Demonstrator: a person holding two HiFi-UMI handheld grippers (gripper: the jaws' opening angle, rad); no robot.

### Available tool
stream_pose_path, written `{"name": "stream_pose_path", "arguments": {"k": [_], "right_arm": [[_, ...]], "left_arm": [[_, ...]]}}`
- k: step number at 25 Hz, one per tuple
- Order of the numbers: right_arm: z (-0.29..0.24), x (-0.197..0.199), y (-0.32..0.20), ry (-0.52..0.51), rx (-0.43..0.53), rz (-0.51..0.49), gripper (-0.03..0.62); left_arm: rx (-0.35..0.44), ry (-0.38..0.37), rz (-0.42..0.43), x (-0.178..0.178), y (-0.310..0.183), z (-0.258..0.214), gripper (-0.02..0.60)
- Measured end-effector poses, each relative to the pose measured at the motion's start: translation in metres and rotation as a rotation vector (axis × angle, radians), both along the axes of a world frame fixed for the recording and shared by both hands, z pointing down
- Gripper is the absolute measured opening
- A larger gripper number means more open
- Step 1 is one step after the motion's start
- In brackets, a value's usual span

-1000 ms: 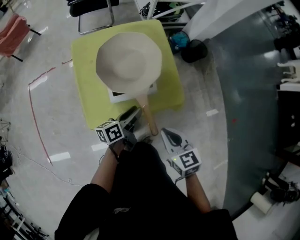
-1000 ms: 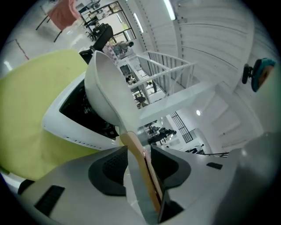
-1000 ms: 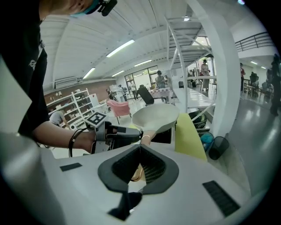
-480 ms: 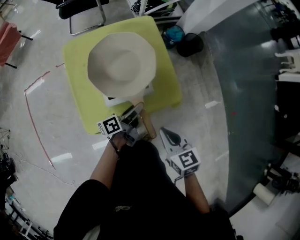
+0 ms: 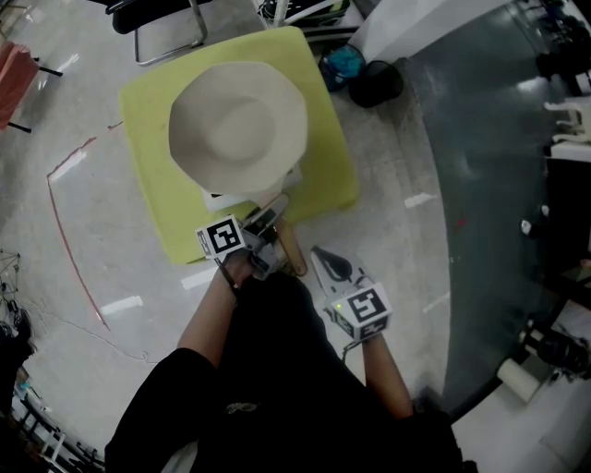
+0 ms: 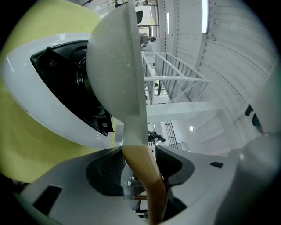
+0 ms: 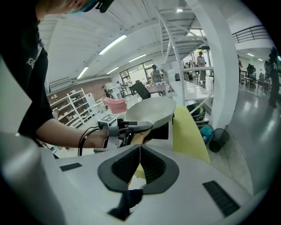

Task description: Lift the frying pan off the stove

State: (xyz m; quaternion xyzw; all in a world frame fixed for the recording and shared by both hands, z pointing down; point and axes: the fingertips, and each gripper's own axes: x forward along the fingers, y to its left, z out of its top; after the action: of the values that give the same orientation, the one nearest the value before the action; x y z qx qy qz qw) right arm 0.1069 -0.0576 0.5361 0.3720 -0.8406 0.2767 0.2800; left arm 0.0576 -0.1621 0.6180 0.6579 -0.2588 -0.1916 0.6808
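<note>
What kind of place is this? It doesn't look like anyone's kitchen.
Probably a big lab or workshop hall, not a home kitchen. The frying pan and stove sit on a small yellow table alone on a polished floor, with storage shelves and white steel railings behind.

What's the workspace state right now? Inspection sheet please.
Surface: yellow-green table on a glossy floor.
Job's things: cream frying pan sits on the white stove; its wooden handle points toward the person.
Clutter: nothing seen on the table.
Grippers: left gripper has just been opening, handle between its fingers, not clamped; right gripper shut, empty.
Cables: black cable at the left wrist.
Surroundings: chair, black bin, red floor line.
</note>
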Motion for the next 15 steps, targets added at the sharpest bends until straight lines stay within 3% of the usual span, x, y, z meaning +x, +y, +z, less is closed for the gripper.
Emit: {"name": "stream_pose_path", "arguments": {"k": [2, 5, 11, 13, 15], "right_arm": [[0.002, -0.004, 0.001, -0.013, -0.024, -0.037, 0.017], [0.009, -0.010, 0.003, -0.049, -0.089, -0.088, 0.017], [0.024, -0.008, 0.000, -0.085, -0.168, -0.067, 0.030], [0.034, -0.012, 0.005, -0.187, -0.261, -0.045, 0.203], [0.043, -0.016, 0.007, -0.314, -0.348, -0.007, 0.215]], "left_arm": [[0.038, -0.019, 0.025, -0.001, -0.005, -0.001, 0.244], [0.015, 0.009, 0.034, 0.001, -0.005, 0.002, 0.235], [0.023, -0.021, 0.066, 0.000, -0.005, 0.001, 0.235], [0.018, -0.024, 0.064, 0.000, -0.006, 0.002, 0.235], [0.016, -0.026, 0.066, 0.000, -0.006, 0.003, 0.233]]}}
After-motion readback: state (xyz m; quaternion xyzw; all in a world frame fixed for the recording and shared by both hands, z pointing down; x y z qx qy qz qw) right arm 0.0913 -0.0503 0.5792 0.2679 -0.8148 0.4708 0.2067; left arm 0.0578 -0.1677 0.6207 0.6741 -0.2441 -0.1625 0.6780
